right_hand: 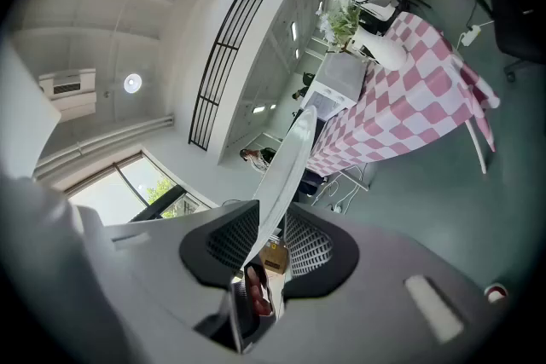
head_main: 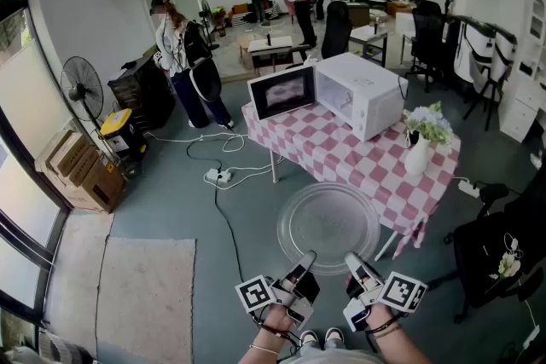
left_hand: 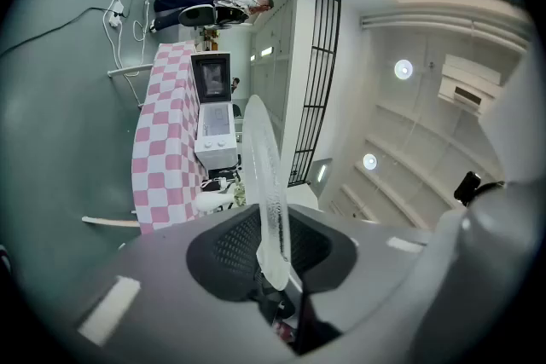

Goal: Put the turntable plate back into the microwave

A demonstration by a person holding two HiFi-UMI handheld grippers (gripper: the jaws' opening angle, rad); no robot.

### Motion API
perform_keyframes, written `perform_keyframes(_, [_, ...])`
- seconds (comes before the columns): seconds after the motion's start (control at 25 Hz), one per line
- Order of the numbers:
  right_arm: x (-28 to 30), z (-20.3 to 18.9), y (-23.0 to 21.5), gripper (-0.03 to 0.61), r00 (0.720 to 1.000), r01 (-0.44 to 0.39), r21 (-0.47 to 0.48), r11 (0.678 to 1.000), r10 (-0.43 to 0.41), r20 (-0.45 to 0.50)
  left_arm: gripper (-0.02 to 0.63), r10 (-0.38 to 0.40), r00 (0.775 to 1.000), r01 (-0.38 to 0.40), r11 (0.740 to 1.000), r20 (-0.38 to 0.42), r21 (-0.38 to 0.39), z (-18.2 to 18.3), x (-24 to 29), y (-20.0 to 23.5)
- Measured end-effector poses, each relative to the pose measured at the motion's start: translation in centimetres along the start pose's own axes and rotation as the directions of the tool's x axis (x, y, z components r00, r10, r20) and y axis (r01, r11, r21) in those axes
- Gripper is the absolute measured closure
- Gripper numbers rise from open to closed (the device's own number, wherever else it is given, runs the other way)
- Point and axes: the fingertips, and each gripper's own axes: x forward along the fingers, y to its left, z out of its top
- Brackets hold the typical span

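A clear glass turntable plate hangs level in front of me, held by both grippers at its near rim. My left gripper is shut on the rim at the left; in the left gripper view the turntable plate shows edge-on between the jaws. My right gripper is shut on the rim at the right, where the turntable plate also runs edge-on between the jaws. The white microwave stands on the checked table, its door swung open to the left.
A white vase with flowers stands at the table's right end. A power strip and cables lie on the floor left of the table. A black chair is at my right. People stand further back in the room.
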Motion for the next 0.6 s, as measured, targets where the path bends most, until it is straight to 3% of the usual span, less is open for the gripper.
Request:
perform_keyframes(0.28, [0.6,0.2,1.0,0.485,0.999,-0.053,-0.063,0.997,0.052,-0.007,0.558,0.0,1.0,0.0,1.0,0.0,-0.002,0.3,-0.2,0.1])
perform_keyframes(0.44, [0.5,-0.4,0.2,0.483,1.0,0.005,0.013,1.0,-0.005,-0.004,0.558,-0.012,1.0,0.012,1.0,-0.004,-0.008,0.6,-0.1,-0.1])
perform_keyframes(0.6, [1.5,-0.1,1.4,0.485,0.999,-0.052,-0.099,0.994,0.05,-0.016,0.557,-0.009,1.0,0.009,1.0,-0.008,-0.005,1.2,-0.1,0.0])
